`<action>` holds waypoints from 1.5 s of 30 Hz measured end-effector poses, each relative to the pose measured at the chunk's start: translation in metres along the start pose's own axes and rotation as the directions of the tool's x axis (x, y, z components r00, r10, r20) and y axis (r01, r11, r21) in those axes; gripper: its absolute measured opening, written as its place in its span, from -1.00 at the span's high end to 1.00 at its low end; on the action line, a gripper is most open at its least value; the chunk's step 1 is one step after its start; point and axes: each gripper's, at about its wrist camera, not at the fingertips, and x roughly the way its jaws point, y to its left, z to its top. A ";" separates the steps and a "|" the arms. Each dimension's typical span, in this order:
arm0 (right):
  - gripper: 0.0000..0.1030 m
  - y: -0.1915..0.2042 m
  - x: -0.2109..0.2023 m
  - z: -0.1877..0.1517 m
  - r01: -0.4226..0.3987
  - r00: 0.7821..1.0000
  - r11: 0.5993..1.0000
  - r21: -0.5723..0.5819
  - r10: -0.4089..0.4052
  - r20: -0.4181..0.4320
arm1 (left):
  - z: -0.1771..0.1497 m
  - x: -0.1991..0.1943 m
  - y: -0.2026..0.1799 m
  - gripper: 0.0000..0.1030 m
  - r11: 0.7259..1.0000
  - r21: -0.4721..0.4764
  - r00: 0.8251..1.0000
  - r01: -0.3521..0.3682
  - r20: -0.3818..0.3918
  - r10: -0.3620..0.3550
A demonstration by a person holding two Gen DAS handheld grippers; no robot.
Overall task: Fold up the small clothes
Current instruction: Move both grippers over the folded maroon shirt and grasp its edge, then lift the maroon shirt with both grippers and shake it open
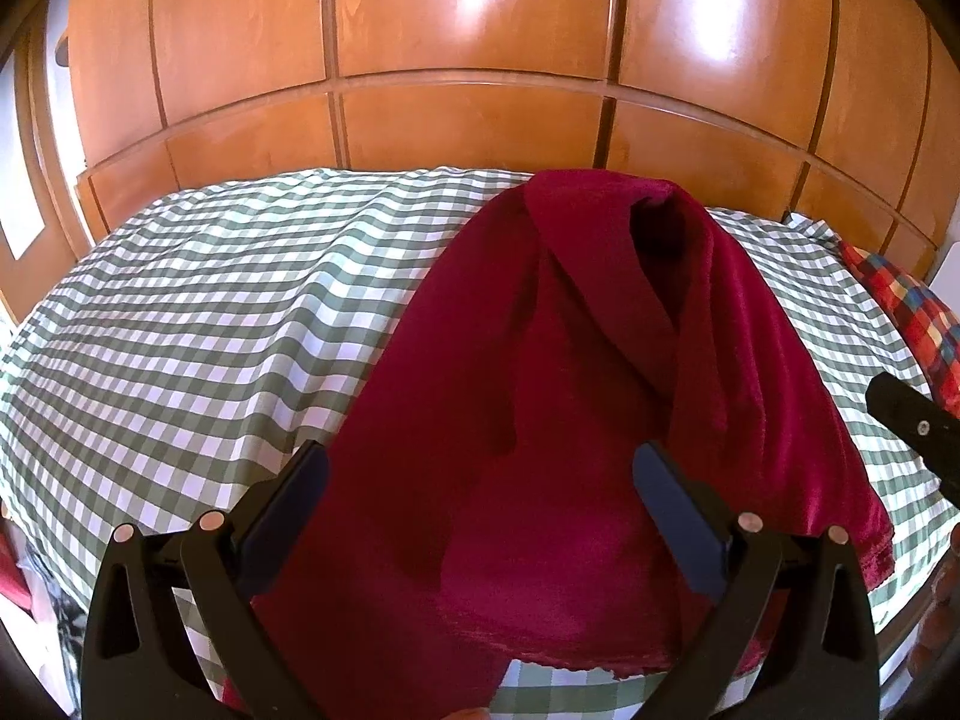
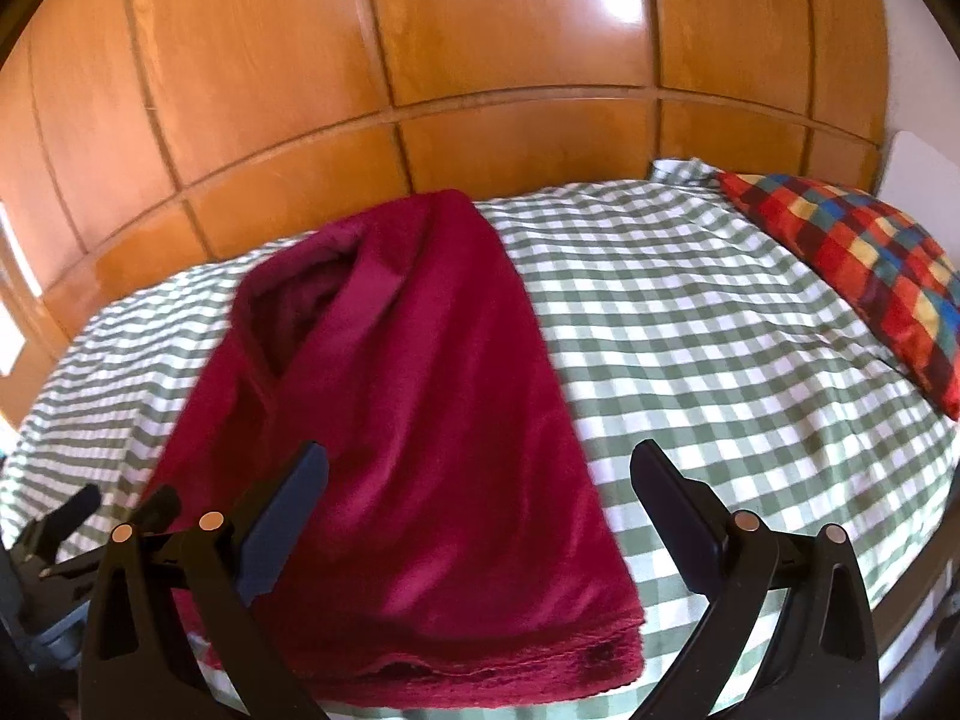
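One red garment [image 1: 576, 420] on checked sheet [image 1: 198, 312], seemingly folded, one plaid pillow [image 2: 852, 264], two grippers' jaws wide, empty.

You have before you: garment [image 2: 408, 396] — deep crimson, plain; bedsheet [image 2: 690, 312] — green-and-white check; pillow [image 2: 852, 252] — red, blue, yellow squares; wardrobe [image 2: 360, 60] — orange-brown wood.

Both wrist views low over bed [image 1: 180, 312], facing headboard [image 2: 420, 60]; sharing red garment [image 1: 540, 390]
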 end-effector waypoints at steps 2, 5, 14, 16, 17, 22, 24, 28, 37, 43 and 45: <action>-0.94 0.004 -0.002 0.001 -0.040 0.999 0.999 -0.010 0.040 0.001 | 0.000 0.000 0.003 -0.95 1.000 -0.004 1.000 -0.003 0.000 0.003; -0.94 0.009 -0.002 0.001 -0.075 0.997 0.997 -0.028 0.075 -0.003 | -0.001 0.001 0.009 -0.95 1.000 -0.014 1.000 -0.011 -0.002 0.011; -0.87 0.024 0.000 0.002 -0.166 0.986 0.983 -0.078 0.165 -0.029 | -0.006 0.003 0.037 -0.95 0.997 -0.066 0.999 -0.043 -0.003 0.042; -0.69 0.034 0.003 0.007 -0.199 0.980 0.975 -0.101 0.196 -0.043 | -0.008 0.002 0.045 -0.95 0.995 -0.077 0.998 -0.062 -0.001 0.062; -0.63 0.039 0.004 0.008 -0.217 0.976 0.970 -0.108 0.213 -0.050 | -0.009 0.003 0.049 -0.95 0.994 -0.085 0.997 -0.074 -0.008 0.074; -0.36 0.080 0.021 0.023 -0.318 0.948 0.925 -0.209 0.308 -0.082 | -0.014 0.004 0.067 -0.95 0.988 -0.117 0.995 -0.101 -0.022 0.099; -0.36 0.097 0.033 0.029 -0.334 0.943 0.909 -0.249 0.320 -0.095 | -0.015 0.004 0.071 -0.95 0.987 -0.126 0.995 -0.103 -0.023 0.101; -0.36 0.135 0.074 0.037 -0.292 0.956 0.883 -0.367 0.264 -0.128 | -0.019 0.004 0.073 -0.95 0.988 -0.114 0.994 -0.105 -0.022 0.103; 0.88 0.147 0.105 0.042 -0.319 0.942 0.858 -0.402 0.241 -0.234 | -0.021 0.007 0.079 -0.95 0.988 -0.125 0.995 -0.093 -0.033 0.089; 0.89 0.094 0.046 0.089 -0.398 0.917 0.876 -0.271 0.373 -0.140 | -0.019 0.013 0.071 -0.95 0.992 -0.099 0.997 -0.075 -0.037 0.071; 0.89 0.072 0.033 0.106 -0.397 0.918 0.890 -0.224 0.384 -0.101 | -0.019 0.015 0.068 -0.95 0.993 -0.094 0.997 -0.068 -0.042 0.065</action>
